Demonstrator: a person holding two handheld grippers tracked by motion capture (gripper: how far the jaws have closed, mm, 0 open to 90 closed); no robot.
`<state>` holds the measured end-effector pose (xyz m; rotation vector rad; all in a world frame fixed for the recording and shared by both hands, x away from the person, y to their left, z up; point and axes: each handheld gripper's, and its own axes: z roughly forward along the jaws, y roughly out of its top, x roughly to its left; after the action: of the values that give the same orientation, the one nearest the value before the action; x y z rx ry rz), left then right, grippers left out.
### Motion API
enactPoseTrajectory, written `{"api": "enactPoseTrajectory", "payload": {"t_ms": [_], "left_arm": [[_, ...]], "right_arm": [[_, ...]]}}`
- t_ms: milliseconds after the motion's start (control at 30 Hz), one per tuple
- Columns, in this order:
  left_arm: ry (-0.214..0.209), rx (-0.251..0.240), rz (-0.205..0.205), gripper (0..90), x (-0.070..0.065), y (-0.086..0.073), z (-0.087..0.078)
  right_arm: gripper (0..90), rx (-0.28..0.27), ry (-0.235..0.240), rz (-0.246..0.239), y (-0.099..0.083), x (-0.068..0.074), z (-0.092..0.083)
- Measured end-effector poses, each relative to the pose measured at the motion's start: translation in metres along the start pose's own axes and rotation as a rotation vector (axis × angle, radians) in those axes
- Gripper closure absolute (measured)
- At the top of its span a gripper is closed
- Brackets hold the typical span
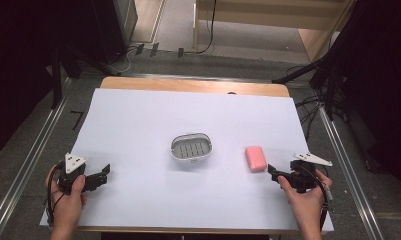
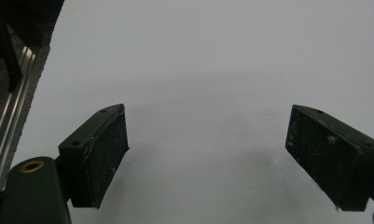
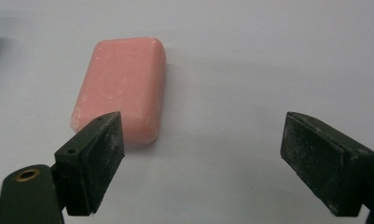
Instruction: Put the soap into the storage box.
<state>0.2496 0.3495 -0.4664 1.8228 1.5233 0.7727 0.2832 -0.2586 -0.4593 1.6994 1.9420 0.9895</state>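
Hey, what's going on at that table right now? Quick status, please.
Right gripper open, close to the pink rectangular soap bar, not touching. Left gripper open over bare white sheet. Grey oval slotted soap dish empty at centre. Nothing in the way.

We see a worktop (image 1: 138, 83) under a white sheet (image 1: 138, 125); a soap dish (image 1: 190, 147) and pink soap (image 1: 256, 158) lie between our fingers.

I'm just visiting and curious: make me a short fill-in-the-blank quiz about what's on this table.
1. The bar of soap is ____ in colour.
2. The soap lies on the white sheet, not in the grey slotted soap dish, which is ____.
3. The gripper nearest the soap is the ____ one.
4. The right gripper has its fingers spread ____.

Missing words: pink; empty; right; open
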Motion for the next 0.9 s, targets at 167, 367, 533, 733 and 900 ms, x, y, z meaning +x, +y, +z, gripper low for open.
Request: {"api": "enactPoseTrajectory", "payload": {"t_ms": [167, 367, 533, 733, 900], "left_arm": [[-0.005, 0.0, -0.008, 13.8, 0.001, 0.0, 0.0], [-0.012, 0.003, -0.015, 13.8, 0.002, 0.0, 0.0], [-0.012, 0.003, -0.016, 13.8, 0.002, 0.0, 0.0], [-0.016, 0.004, -0.017, 13.7, 0.002, 0.0, 0.0], [-0.018, 0.004, -0.017, 13.7, 0.003, 0.0, 0.0]], "right_arm": [[13.9, 0.012, 0.004, -0.002, 0.003, 0.004, 0.003], [13.9, 0.025, 0.006, -0.018, 0.009, 0.008, 0.009], [14.0, 0.016, 0.013, -0.022, 0.016, 0.013, 0.01], [14.0, 0.029, 0.022, -0.032, 0.02, 0.017, 0.014], [14.0, 0.042, 0.026, -0.041, 0.023, 0.022, 0.018]]}}
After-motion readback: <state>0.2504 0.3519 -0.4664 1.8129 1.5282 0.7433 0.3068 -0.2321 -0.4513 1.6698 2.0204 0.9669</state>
